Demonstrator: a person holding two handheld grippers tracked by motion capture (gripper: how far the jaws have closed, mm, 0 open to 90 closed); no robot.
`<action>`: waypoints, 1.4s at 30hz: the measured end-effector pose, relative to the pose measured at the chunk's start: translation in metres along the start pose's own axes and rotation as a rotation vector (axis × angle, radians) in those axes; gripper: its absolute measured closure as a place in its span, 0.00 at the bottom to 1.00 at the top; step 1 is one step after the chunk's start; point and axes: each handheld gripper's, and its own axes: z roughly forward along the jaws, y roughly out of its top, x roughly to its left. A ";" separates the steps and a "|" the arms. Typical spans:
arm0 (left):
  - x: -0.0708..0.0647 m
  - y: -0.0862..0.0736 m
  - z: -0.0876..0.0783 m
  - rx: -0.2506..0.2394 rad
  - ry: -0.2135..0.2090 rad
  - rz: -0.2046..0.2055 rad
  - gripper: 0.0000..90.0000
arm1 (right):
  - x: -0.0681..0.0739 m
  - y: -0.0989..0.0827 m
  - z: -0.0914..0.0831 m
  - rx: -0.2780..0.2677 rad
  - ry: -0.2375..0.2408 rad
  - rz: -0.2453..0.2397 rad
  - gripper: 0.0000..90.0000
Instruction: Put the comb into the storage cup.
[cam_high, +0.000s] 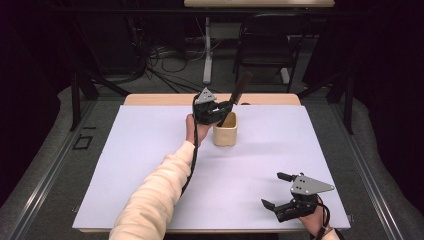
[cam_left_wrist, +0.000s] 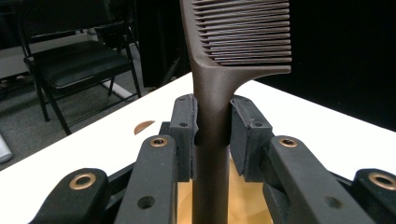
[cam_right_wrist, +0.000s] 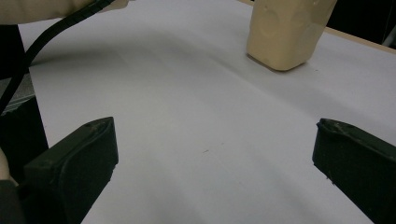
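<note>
Beyond the white table (cam_high: 150, 165) stands a black chair (cam_high: 267, 45), while the left gripper (cam_high: 222, 107) clamps a dark brown comb (cam_left_wrist: 212, 116) (teeth upward) over the beige cup (cam_high: 225, 131), right gripper (cam_high: 278, 191) gaping wide.

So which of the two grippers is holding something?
The left gripper, over the cup: shut on the comb handle. The right gripper is open.

Cream knit sleeve (cam_high: 150, 200); black left gripper (cam_high: 218, 111) with brass-ringed screws, grey triangular plate above, black cable trailing behind.
</note>
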 end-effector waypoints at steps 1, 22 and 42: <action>0.000 0.000 0.000 0.000 -0.002 0.001 0.80 | 0.000 0.000 0.000 -0.001 0.001 -0.003 0.00; -0.001 -0.006 0.005 0.042 -0.019 0.037 0.80 | 0.000 0.000 0.000 -0.002 0.002 0.002 0.00; -0.001 -0.012 0.006 0.087 -0.034 0.053 0.80 | 0.000 0.000 0.000 0.002 0.000 0.002 0.00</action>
